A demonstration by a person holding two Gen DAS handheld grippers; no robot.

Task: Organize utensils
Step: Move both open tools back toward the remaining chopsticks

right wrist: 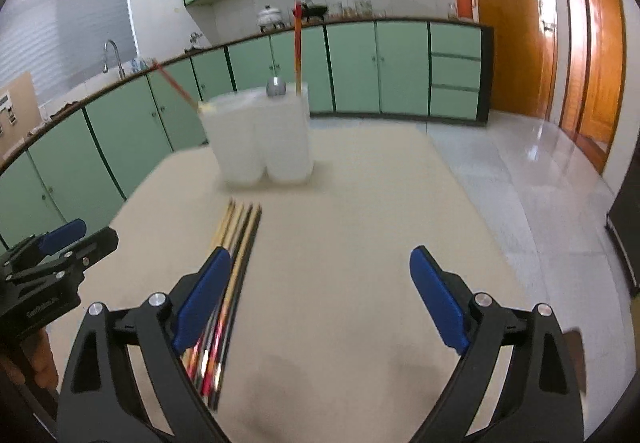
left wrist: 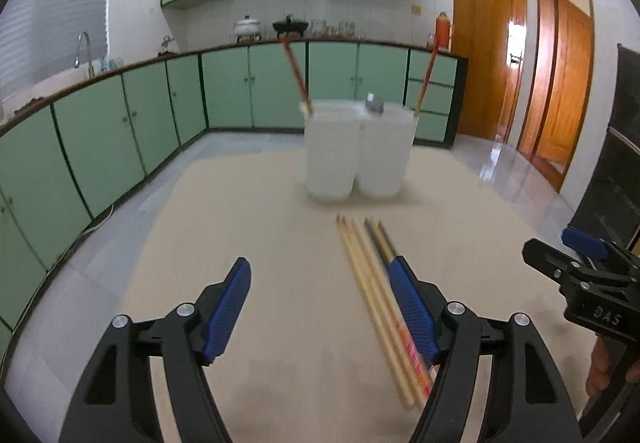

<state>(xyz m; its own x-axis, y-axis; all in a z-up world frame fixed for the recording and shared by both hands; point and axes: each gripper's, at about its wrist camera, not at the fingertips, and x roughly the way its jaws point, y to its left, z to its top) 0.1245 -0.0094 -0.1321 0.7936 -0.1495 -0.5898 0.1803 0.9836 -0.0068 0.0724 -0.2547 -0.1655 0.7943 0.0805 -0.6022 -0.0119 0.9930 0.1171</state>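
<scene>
Several chopsticks (left wrist: 370, 275) lie in a bundle on the beige table (left wrist: 260, 227), some pale wood and some dark. My left gripper (left wrist: 320, 267) hovers open over the table, and its right finger (left wrist: 412, 307) overlaps the bundle. My right gripper (right wrist: 320, 255) is also open; its left finger (right wrist: 204, 295) covers the same chopsticks (right wrist: 240, 255). Nothing is pressed between either pair of pads. Behind them stand two white containers (left wrist: 352, 151) side by side. A red chopstick (left wrist: 295, 73) leans out of the left one, and another red chopstick (left wrist: 425, 81) and a metal spoon (left wrist: 374, 103) stick out of the right one.
Green cabinets (left wrist: 120, 131) and a counter with a sink tap (left wrist: 84, 51) run along the left and back. Wooden doors (left wrist: 492, 43) are at the right, and a dark piece of furniture (left wrist: 616, 171) stands at the far right. Shiny tiled floor (right wrist: 520, 171) surrounds the table.
</scene>
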